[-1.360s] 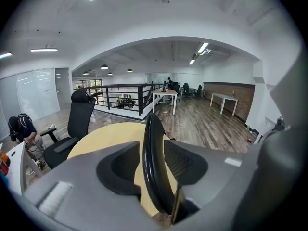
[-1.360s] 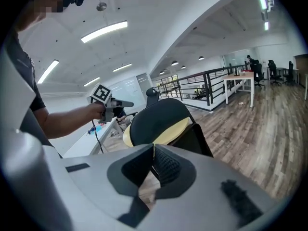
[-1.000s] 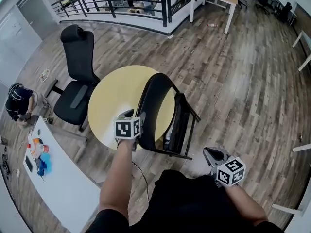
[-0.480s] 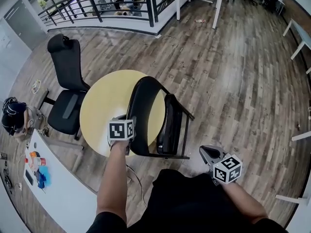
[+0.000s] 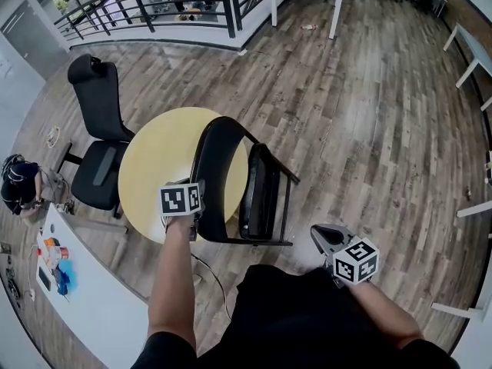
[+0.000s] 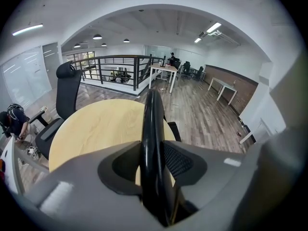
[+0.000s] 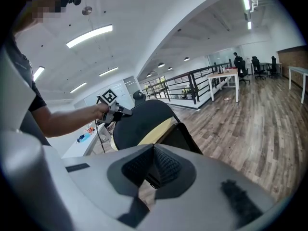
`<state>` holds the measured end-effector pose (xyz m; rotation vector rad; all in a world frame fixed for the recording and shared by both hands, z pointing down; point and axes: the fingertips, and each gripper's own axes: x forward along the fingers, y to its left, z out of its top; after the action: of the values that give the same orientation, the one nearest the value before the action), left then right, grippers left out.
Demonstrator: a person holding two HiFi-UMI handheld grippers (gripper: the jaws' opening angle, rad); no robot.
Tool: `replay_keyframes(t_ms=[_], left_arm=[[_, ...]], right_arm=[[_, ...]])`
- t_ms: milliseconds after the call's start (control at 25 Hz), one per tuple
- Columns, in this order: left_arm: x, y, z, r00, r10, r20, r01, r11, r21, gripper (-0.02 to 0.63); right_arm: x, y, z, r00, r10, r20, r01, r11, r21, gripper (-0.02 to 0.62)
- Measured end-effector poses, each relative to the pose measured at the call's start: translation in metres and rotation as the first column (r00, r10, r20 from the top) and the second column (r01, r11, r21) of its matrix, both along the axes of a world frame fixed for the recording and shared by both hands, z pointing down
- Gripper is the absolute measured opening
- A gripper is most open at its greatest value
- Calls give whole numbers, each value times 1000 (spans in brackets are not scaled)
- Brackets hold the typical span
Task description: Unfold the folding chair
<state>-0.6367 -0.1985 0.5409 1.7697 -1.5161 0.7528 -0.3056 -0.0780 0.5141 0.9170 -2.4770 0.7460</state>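
Wood-plank flooring (image 5: 369, 129) ran across an open office loft, with a black railing (image 5: 138, 6) along the far edge.

Your left gripper (image 6: 153, 163) had just been closing its jaws on the thin top rim of the folding chair (image 5: 215, 160), and the pads pressed the black backrest from both sides. Your right gripper (image 7: 154, 158) was low at your right side, jaws fully together with nothing between them, well apart from the chair.

The chair stood folded, seat tipped up against its frame, just in front of a round yellow worktop (image 5: 157, 160); whether the two touched could not be told.

With a single hold on a narrow, curved rim, the backrest could likely slip out or twist as the seat dropped. The legs might also skid on the smooth planks or knock the round worktop.

Your left was crowded by an office chair (image 5: 96, 91), a white worktop (image 5: 100, 290) and a cable (image 5: 214, 275) near your feet. Bare floor opened widely to the right and ahead.
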Motion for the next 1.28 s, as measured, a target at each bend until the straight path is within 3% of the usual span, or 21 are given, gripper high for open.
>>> replay_keyframes(t_ms=[840, 1280], left_arm=[[118, 10, -42, 999, -19, 47, 15, 997, 77, 150], [172, 18, -56, 1000, -20, -10, 21, 990, 139, 140]], right_arm=[[80, -10, -3, 996, -81, 24, 82, 996, -30, 8], [90, -10, 15, 993, -114, 25, 115, 992, -49, 9]])
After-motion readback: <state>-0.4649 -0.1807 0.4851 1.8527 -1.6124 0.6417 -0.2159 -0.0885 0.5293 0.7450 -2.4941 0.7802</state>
